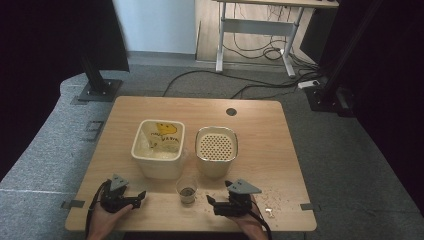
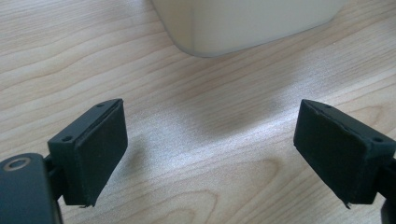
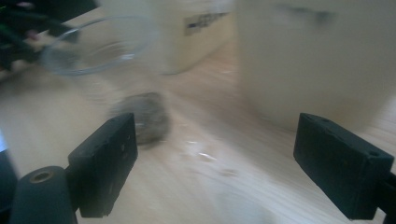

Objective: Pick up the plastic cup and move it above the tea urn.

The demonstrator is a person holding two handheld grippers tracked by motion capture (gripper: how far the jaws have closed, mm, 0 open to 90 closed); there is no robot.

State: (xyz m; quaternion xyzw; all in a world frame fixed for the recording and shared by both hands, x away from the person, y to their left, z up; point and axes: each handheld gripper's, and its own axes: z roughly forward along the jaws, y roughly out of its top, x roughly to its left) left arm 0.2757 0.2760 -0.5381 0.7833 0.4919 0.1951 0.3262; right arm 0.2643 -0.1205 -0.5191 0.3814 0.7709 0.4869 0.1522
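Claws [image 1: 136, 199] [image 1: 215, 204] agape beside clear cup [image 1: 187, 189] with dark contents.

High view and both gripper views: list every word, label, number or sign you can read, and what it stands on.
None can be read.
Yellow sheet inside the left cream bin: dark print, too small to read.
Dark label on the far cream bin's side in the right gripper view: blurred, unreadable.
Perforated-insert container, clear cup, wooden table: no text visible.
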